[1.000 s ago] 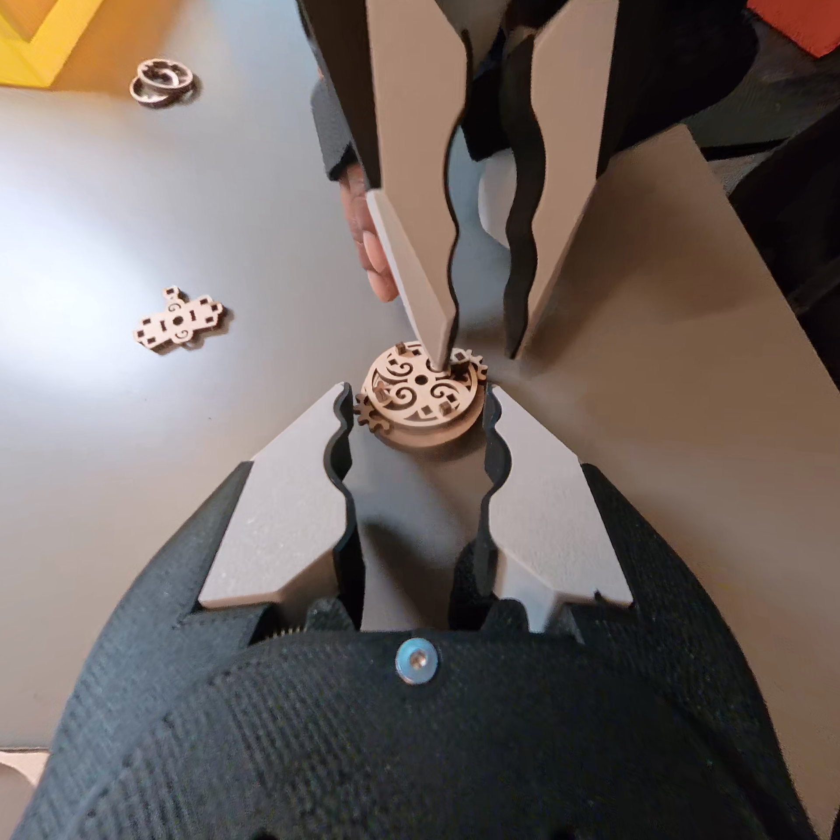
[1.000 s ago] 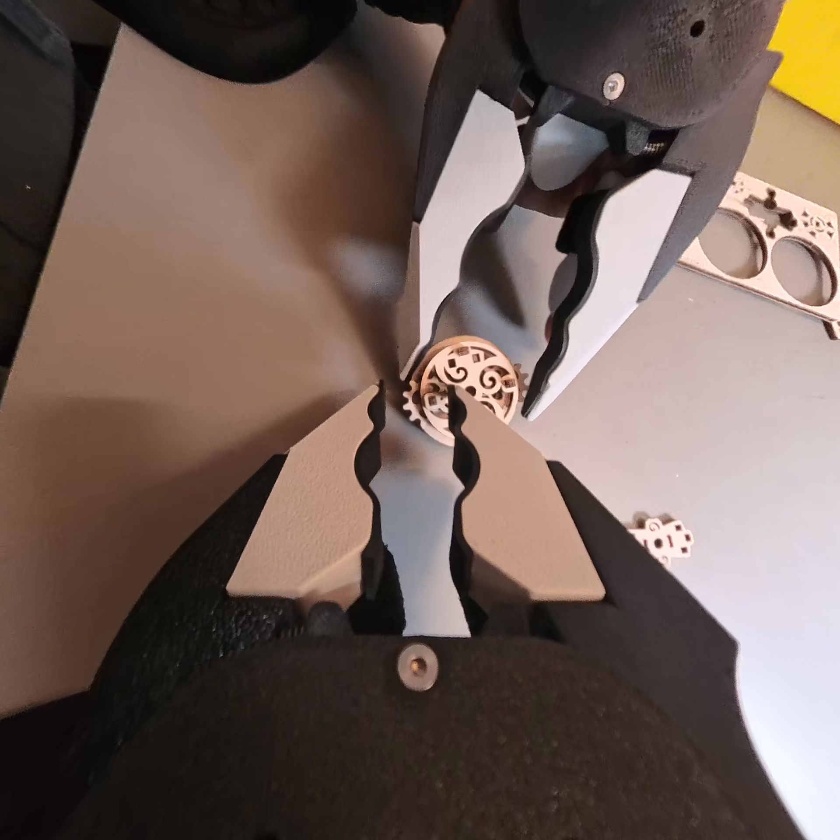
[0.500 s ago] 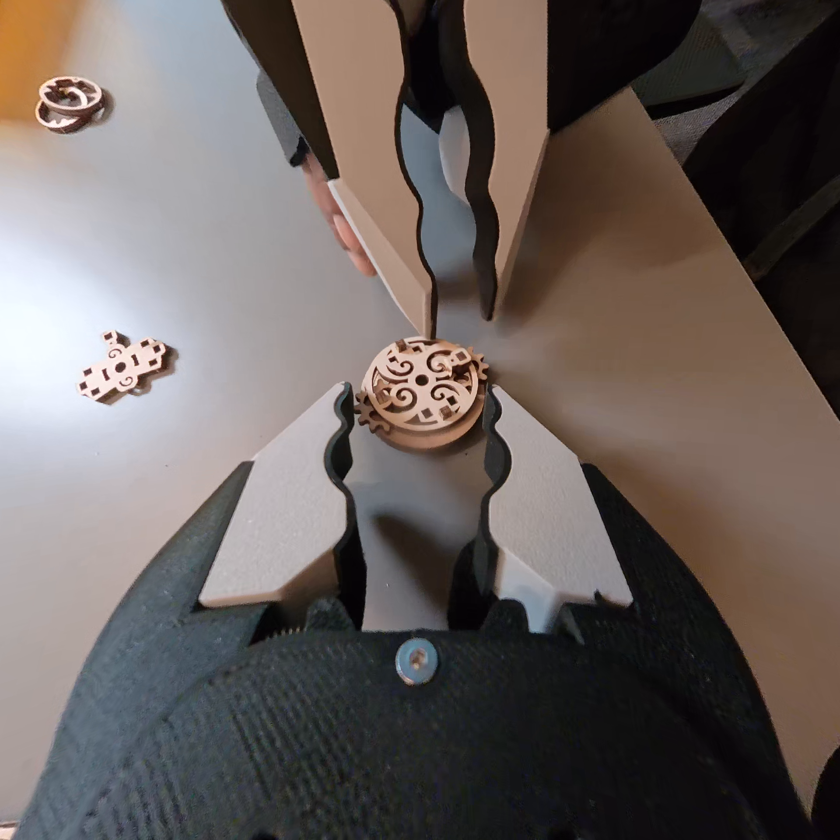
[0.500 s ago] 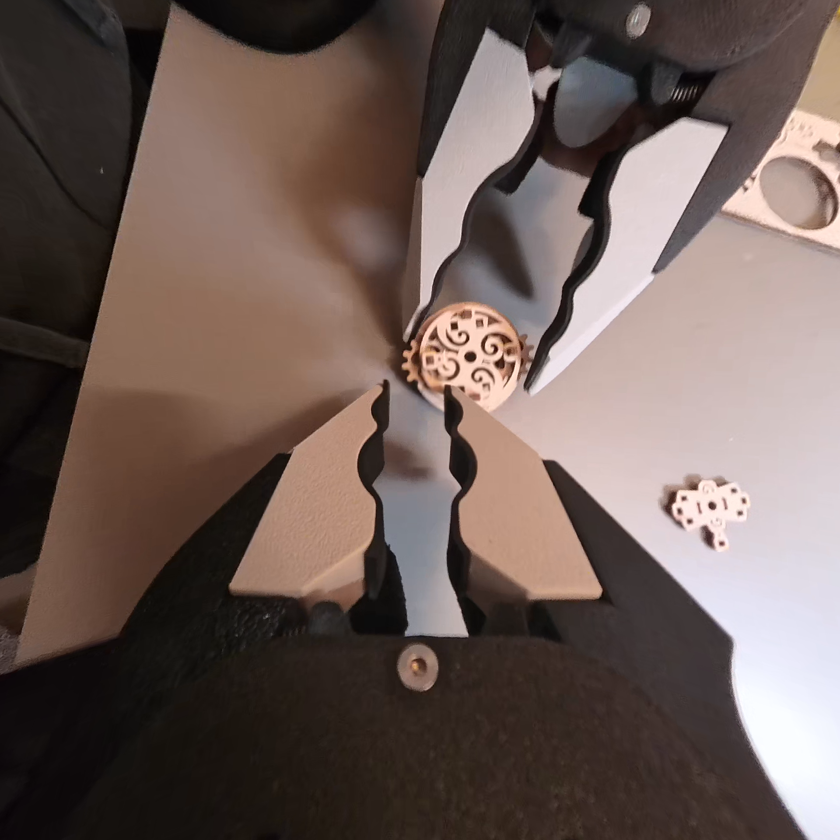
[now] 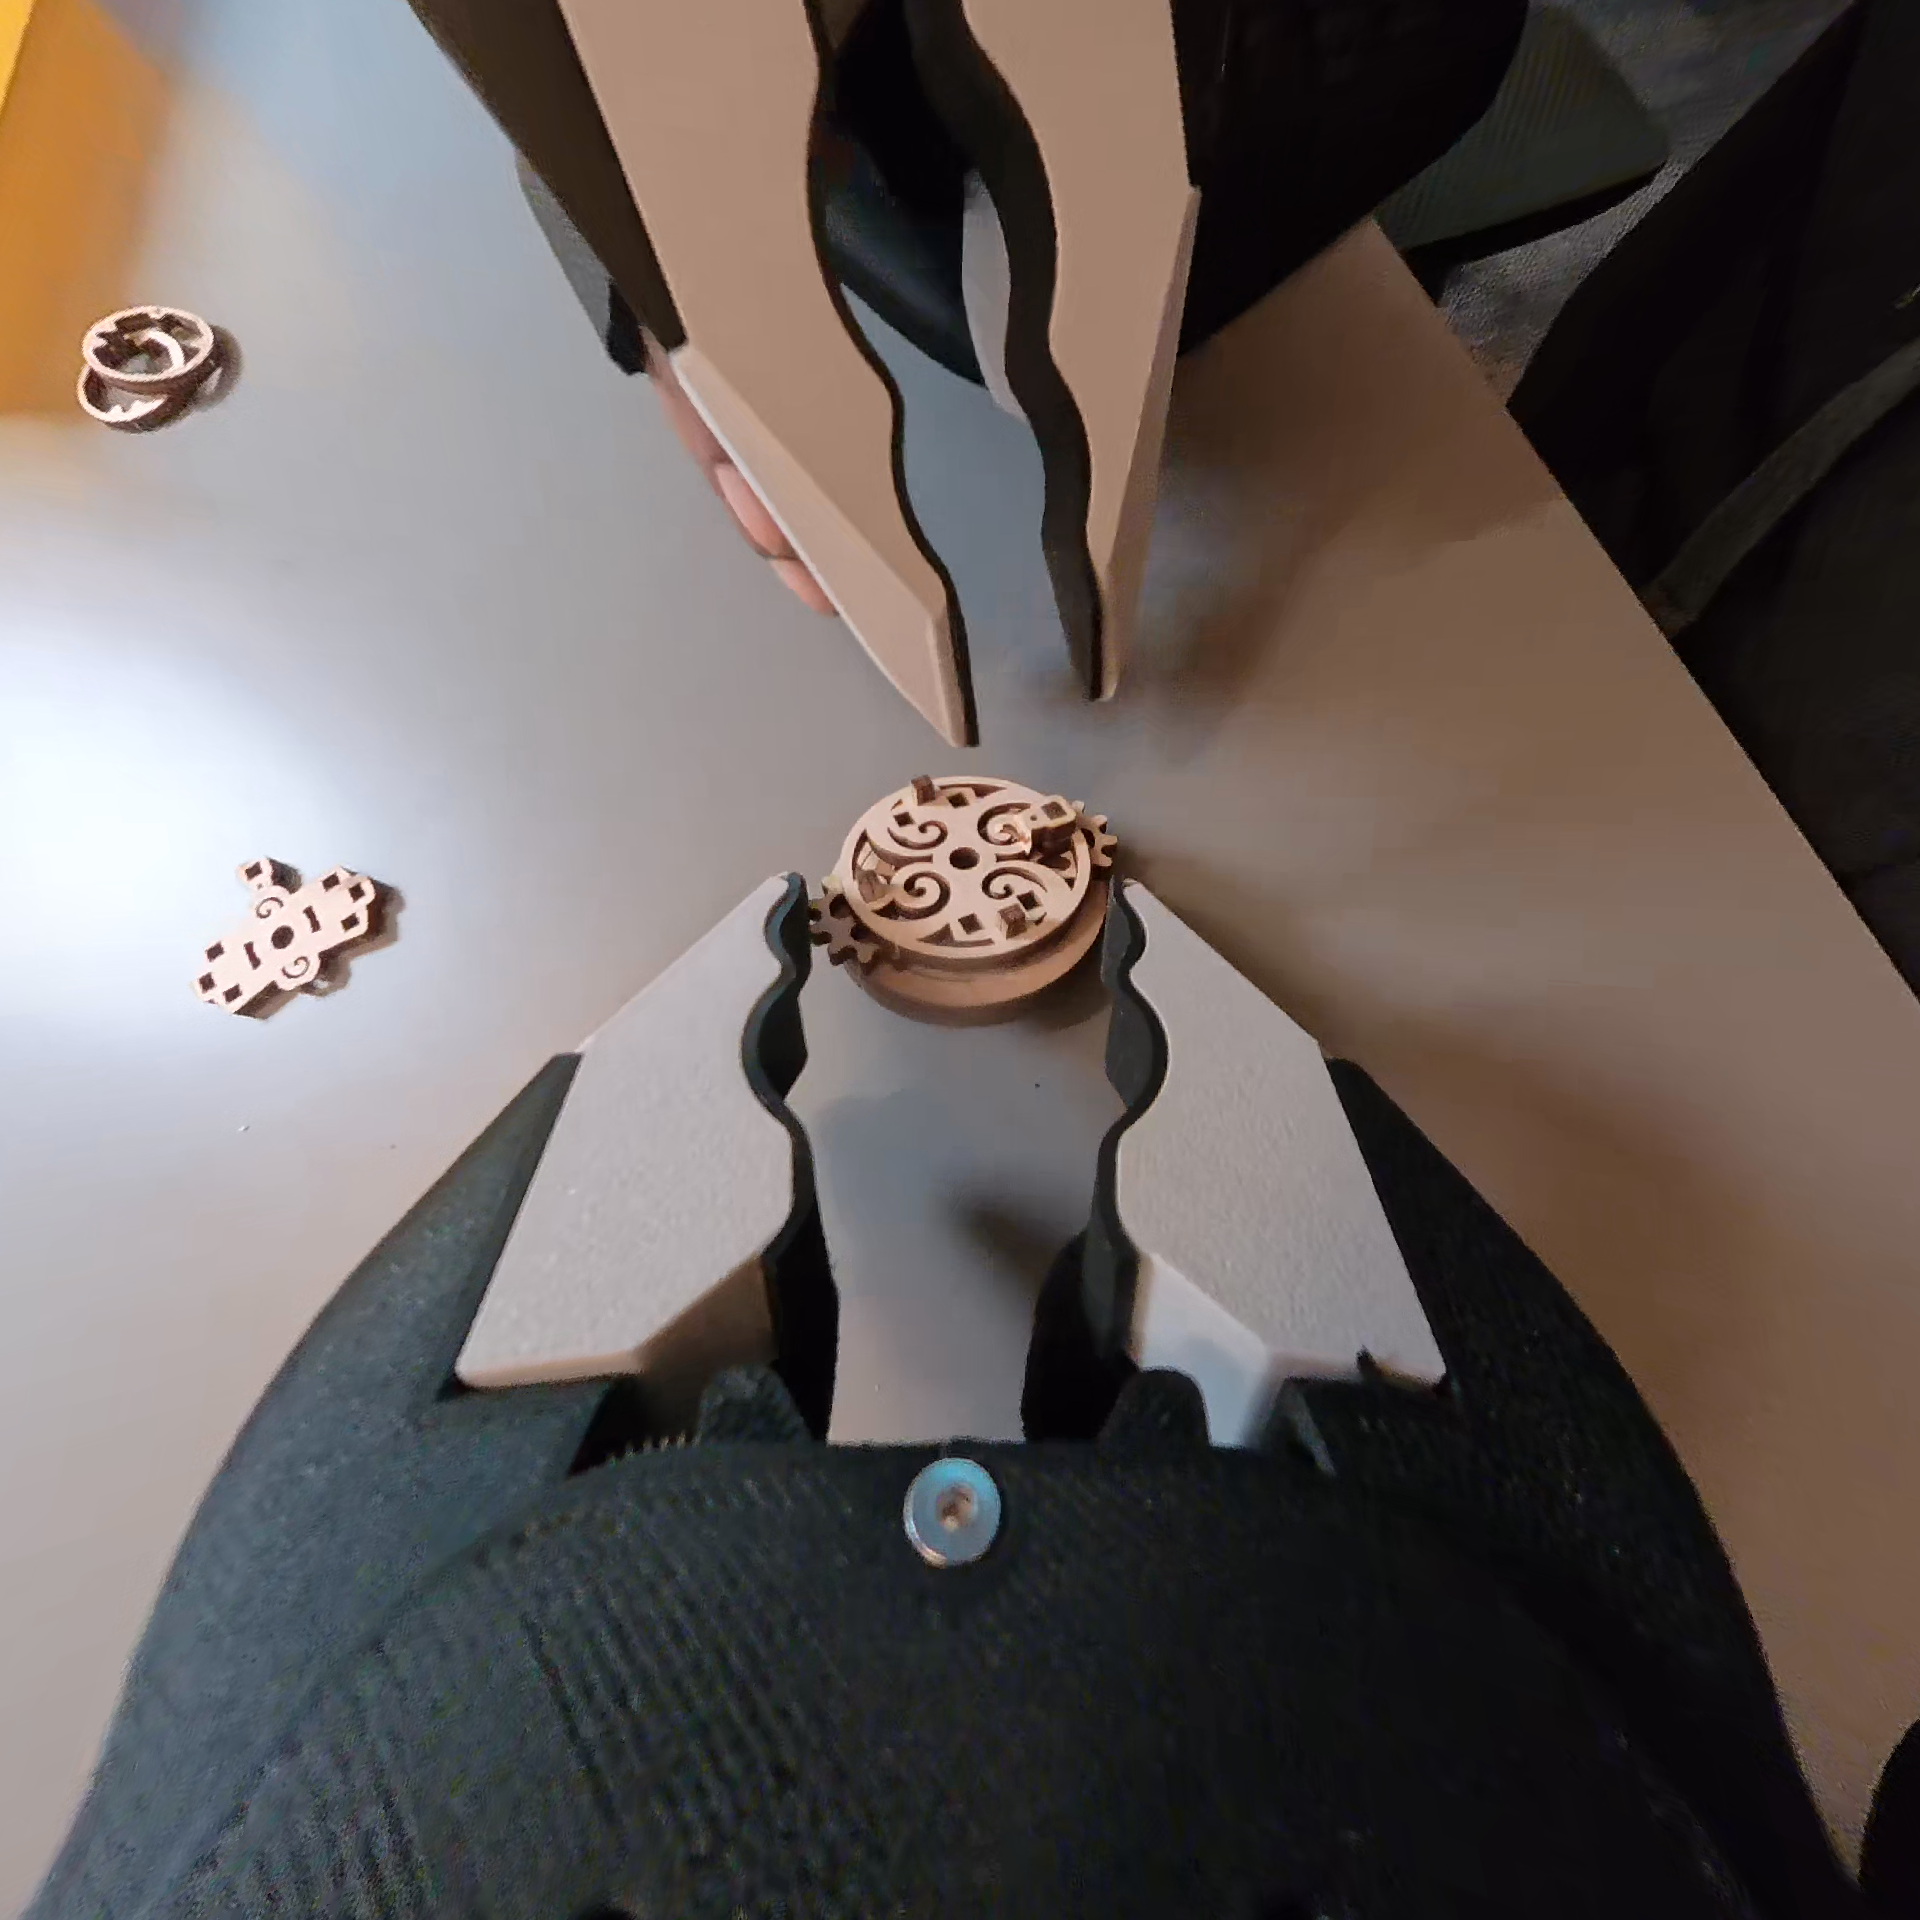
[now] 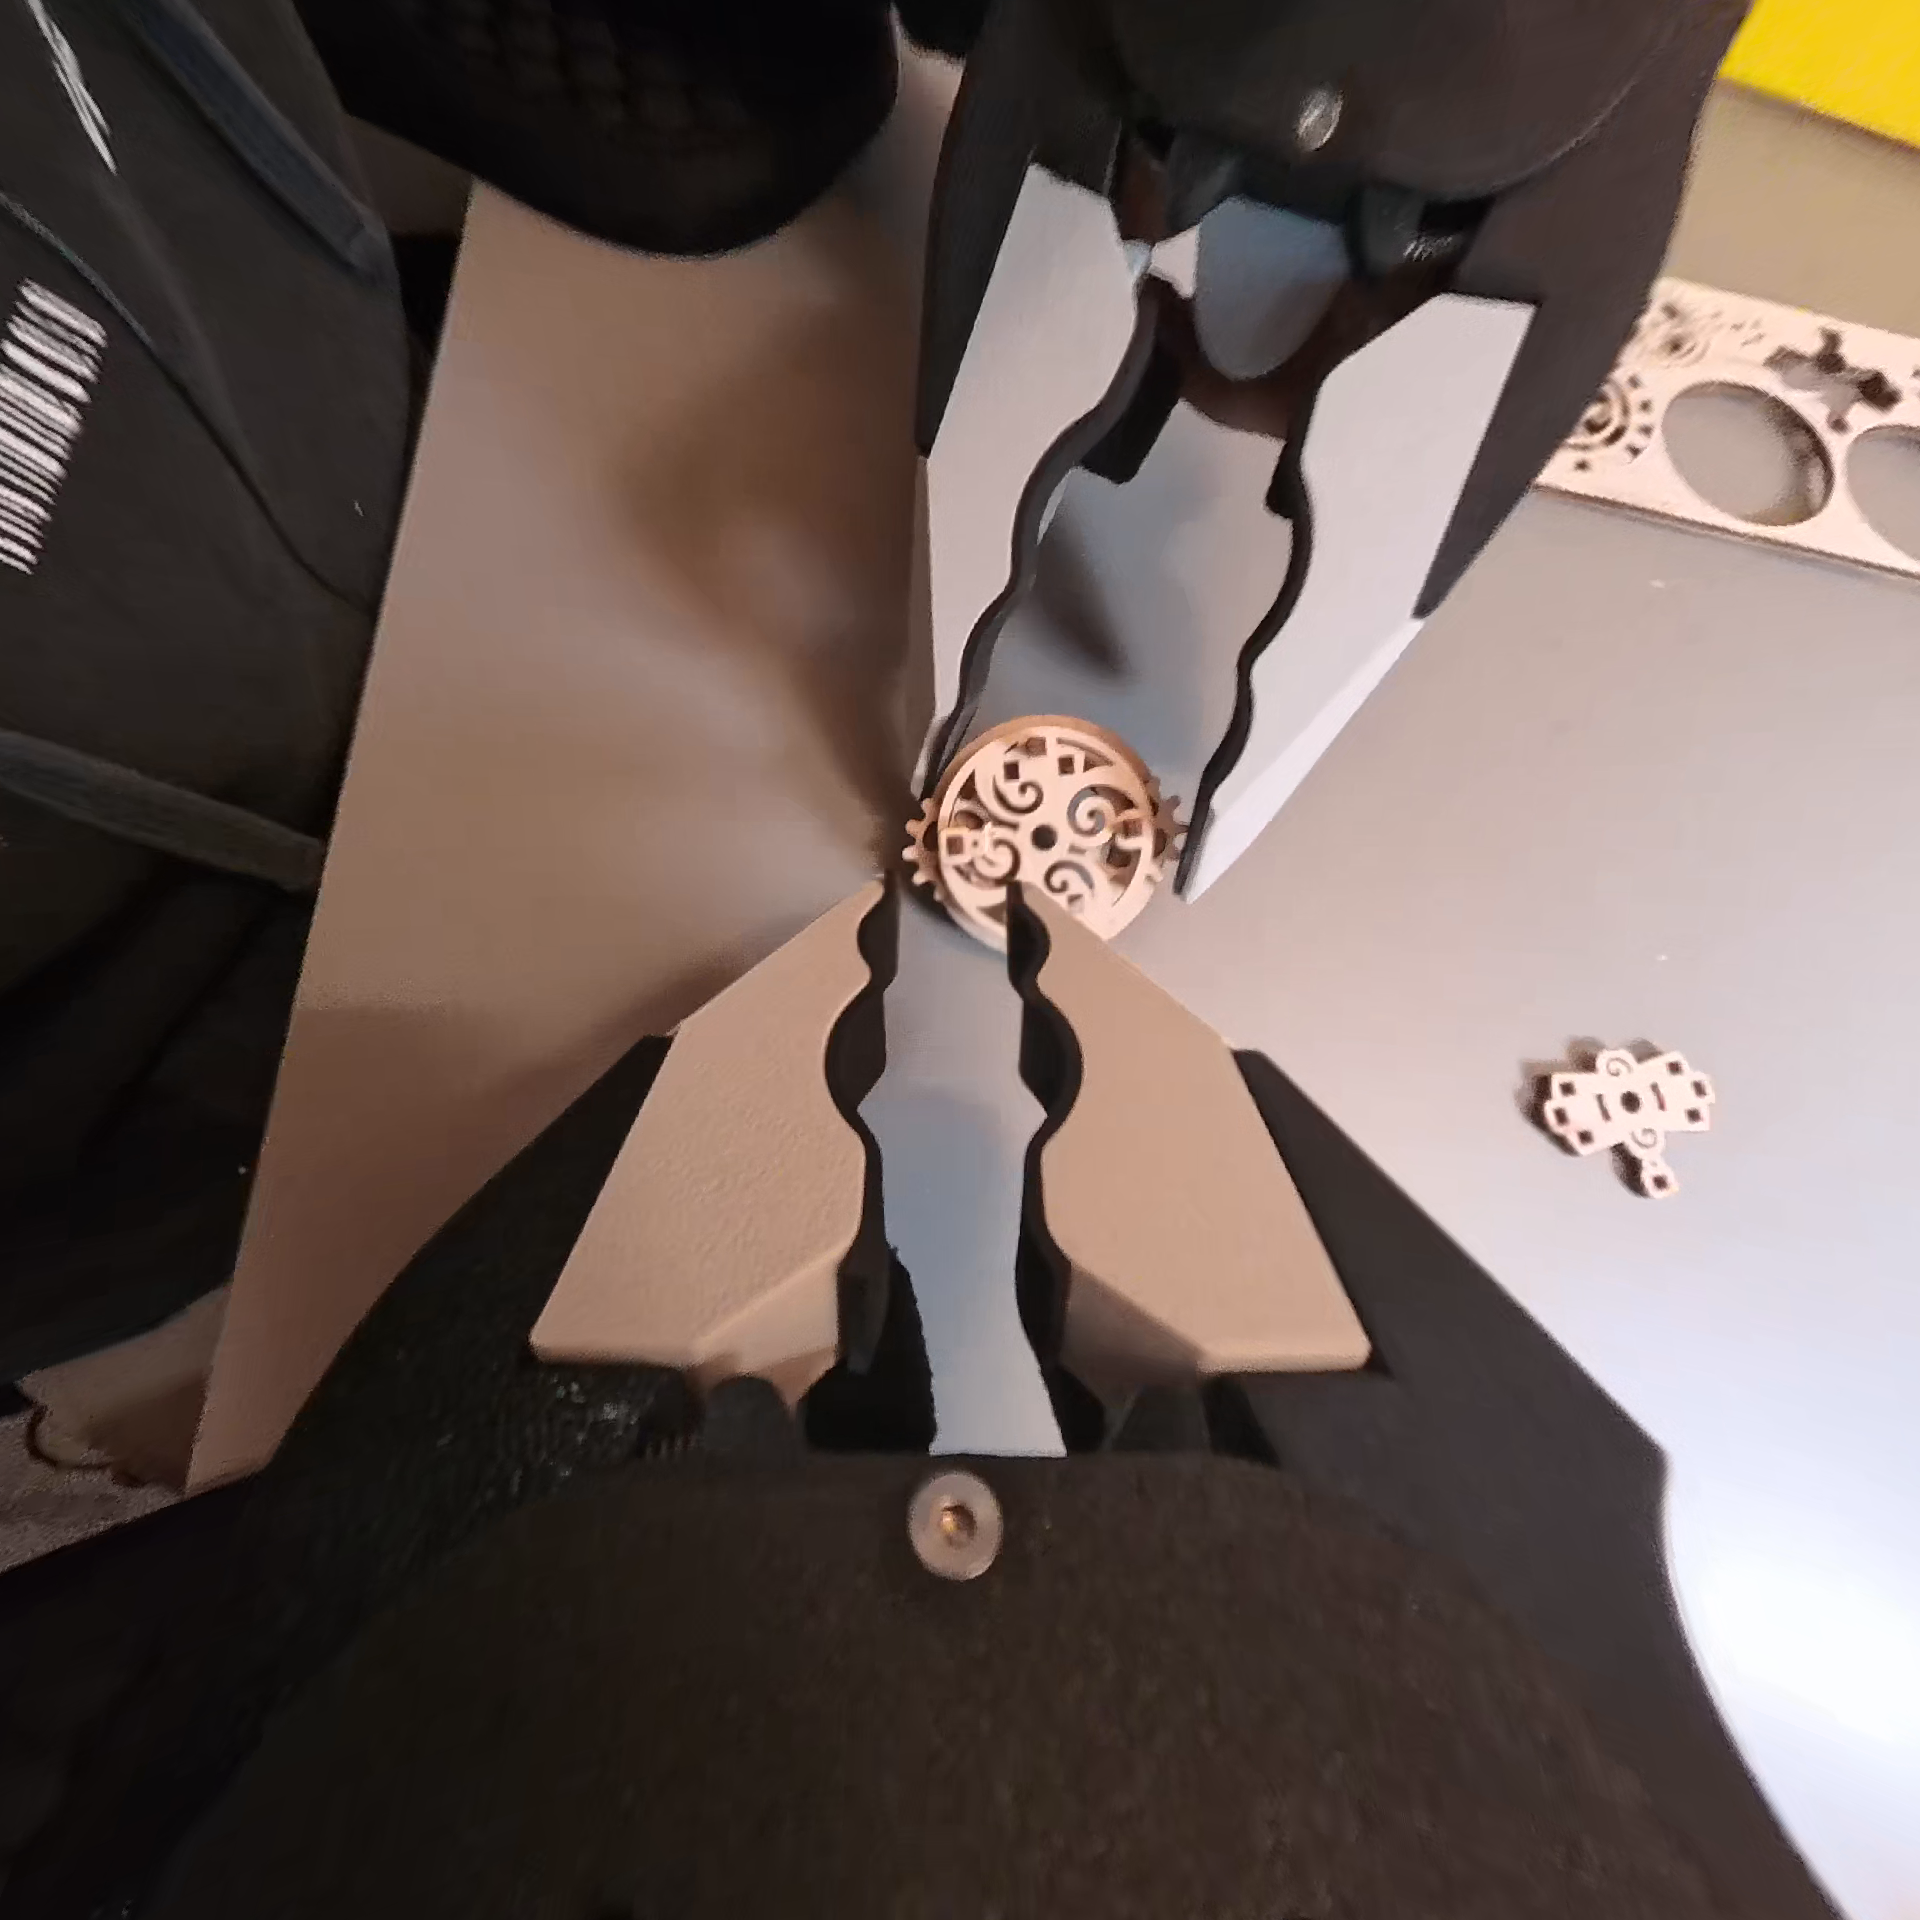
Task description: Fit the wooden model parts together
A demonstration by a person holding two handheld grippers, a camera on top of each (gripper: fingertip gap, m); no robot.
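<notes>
A round wooden assembly (image 5: 966, 894) with scroll cut-outs and small gears at its rim lies flat on the grey table (image 5: 416, 644). My left gripper (image 5: 961, 904) has its fingertips against the two sides of the assembly and is shut on it. The right wrist view shows the same grip from the far side: left gripper (image 6: 1065, 805), assembly (image 6: 1049, 831). My right gripper (image 6: 956, 904) has a narrow gap between its fingers and holds nothing. Its tips hover just short of the assembly, apart from it, as the left wrist view (image 5: 1029, 712) shows.
A cross-shaped wooden piece (image 5: 291, 940) lies loose to the left and shows in the right wrist view (image 6: 1626, 1112). Stacked wooden rings (image 5: 145, 364) lie far left. A punched-out wooden sheet (image 6: 1766, 457) lies beyond. The table edge (image 5: 1558, 436) runs diagonally, with a person's dark clothing behind it. The tips of both grippers are at nearly the same place.
My right gripper's fingertip was pressing on top of the assembly one second ago. It has lifted off and drawn back. The left gripper has kept its hold.
</notes>
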